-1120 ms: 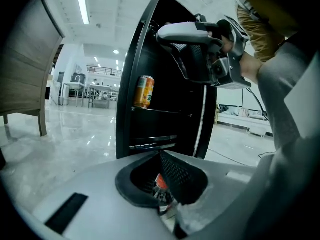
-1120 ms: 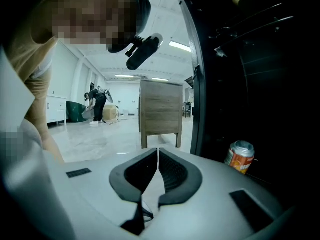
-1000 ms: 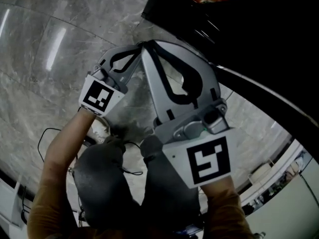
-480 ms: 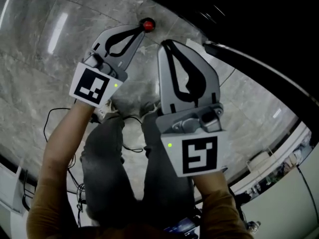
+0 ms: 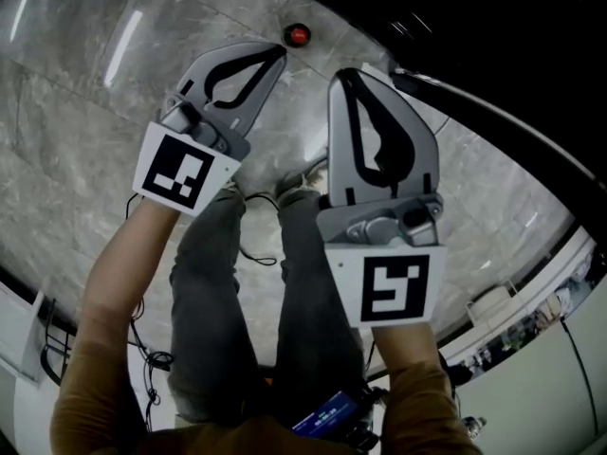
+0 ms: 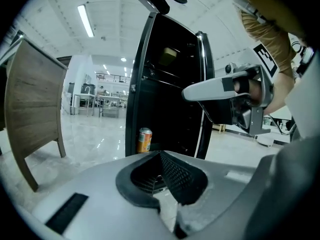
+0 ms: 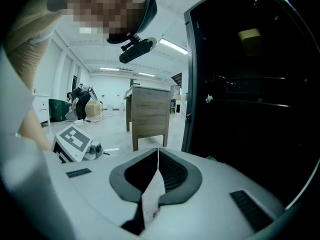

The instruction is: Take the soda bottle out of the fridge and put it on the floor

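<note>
An orange soda can point(image 6: 144, 140) stands upright at the foot of the open black fridge point(image 6: 170, 99); whether it rests on the floor or on the fridge's bottom I cannot tell. In the head view a small red round thing point(image 5: 299, 35) lies on the floor beside the fridge point(image 5: 455, 27). My left gripper point(image 5: 273, 53) point(image 6: 162, 154) is shut and empty, held above the floor. My right gripper point(image 5: 347, 74) point(image 7: 158, 151) is beside it, also shut on nothing, facing the dark fridge interior point(image 7: 250, 109). A yellowish item point(image 7: 250, 35) sits on an upper shelf.
The fridge door frame point(image 7: 189, 84) stands just right of centre in the right gripper view. A wooden cabinet point(image 7: 147, 114) is behind it and a wooden panel point(image 6: 32, 109) to the left. Cables point(image 5: 251, 245) trail on the marble floor by the person's legs point(image 5: 237, 311).
Both grippers have risen and shifted toward the top of the head view, staying shut. The can seen earlier at the top edge has left that view; the red round thing has appeared.
</note>
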The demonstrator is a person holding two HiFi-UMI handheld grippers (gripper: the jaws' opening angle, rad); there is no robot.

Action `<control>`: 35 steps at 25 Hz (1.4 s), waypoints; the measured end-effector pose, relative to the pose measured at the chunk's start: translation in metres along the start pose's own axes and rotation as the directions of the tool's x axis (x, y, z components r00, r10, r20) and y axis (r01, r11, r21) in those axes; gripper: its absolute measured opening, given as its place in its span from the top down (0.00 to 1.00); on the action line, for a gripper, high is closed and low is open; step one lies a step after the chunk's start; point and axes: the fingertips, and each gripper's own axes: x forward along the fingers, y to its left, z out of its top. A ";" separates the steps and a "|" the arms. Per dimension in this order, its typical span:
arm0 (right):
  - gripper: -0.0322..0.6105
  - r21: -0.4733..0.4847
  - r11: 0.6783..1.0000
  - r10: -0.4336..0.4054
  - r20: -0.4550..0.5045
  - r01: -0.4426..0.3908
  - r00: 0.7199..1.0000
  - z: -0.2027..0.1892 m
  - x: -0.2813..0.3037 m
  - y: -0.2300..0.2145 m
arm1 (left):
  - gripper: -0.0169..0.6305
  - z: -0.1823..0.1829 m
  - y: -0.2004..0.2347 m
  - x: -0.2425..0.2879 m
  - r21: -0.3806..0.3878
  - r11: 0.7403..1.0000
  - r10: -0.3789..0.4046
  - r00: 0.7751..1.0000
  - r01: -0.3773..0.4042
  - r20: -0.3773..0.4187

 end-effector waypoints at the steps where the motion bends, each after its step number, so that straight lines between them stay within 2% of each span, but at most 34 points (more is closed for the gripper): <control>1: 0.94 0.001 1.000 -0.003 0.003 0.003 1.000 0.007 -0.001 -0.002 | 0.97 0.009 0.002 -0.004 0.003 1.000 0.002 1.000 -0.002 0.001; 9: 0.94 -0.020 0.999 -0.042 0.004 0.042 0.999 0.048 -0.010 -0.010 | 0.97 0.061 0.009 -0.032 0.000 0.999 0.033 0.999 -0.033 0.024; 13: 0.94 -0.032 0.999 -0.037 -0.006 0.037 0.999 0.066 -0.019 -0.007 | 0.97 0.075 0.006 -0.040 -0.049 0.998 0.050 0.998 -0.049 0.029; 22: 0.94 -0.055 0.998 -0.028 0.028 0.029 0.999 0.149 -0.036 -0.010 | 0.97 0.148 0.012 -0.068 -0.102 0.990 0.103 0.994 -0.098 0.041; 29: 0.94 -0.055 0.997 -0.057 0.096 0.063 0.994 0.202 -0.046 -0.022 | 0.97 0.211 0.025 -0.082 -0.033 0.992 0.121 0.988 -0.118 0.101; 35: 0.94 -0.024 0.996 -0.077 0.120 0.080 0.990 0.254 -0.074 -0.019 | 0.97 0.268 0.017 -0.109 -0.034 0.991 0.130 0.986 -0.127 0.108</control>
